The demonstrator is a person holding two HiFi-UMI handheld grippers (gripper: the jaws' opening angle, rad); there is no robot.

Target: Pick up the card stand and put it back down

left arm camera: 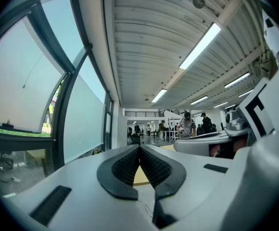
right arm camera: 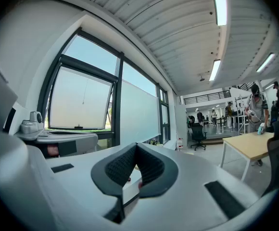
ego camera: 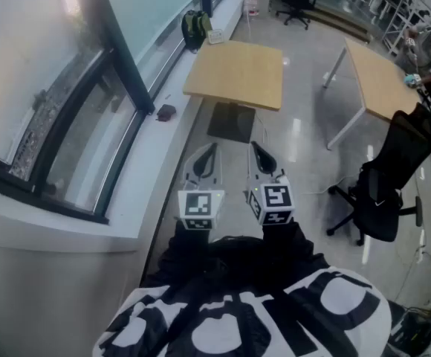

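Two grippers are hovering close to the person's body, both pointing forward over the floor, so the task is judged to be at its very start, with the approach not yet begun. The left gripper [ego camera: 212, 148] is showing its jaws pressed together at the tips in the left gripper view, with nothing between them; the right gripper [ego camera: 254, 146] is doing the same in the right gripper view, tips meeting and nothing held. The card stand is not showing in any view: nothing that reads as one is standing on the nearer wooden table [ego camera: 234, 76] straight ahead, nor on the second table [ego camera: 379, 80] off to the right, though a small thing could be too fine to make out from here. The next move is therefore likely calling for the person to find the stand, walk up to whichever table is carrying it, and open one pair of jaws before lowering them around it. A black office chair [ego camera: 390, 192] is standing to the right, well apart from the grippers. As for containers, only a green backpack [ego camera: 195, 28] is sitting on the floor by the window, and its contents are hidden. A small dark object [ego camera: 166, 112] is lying on the window ledge, too small to identify.
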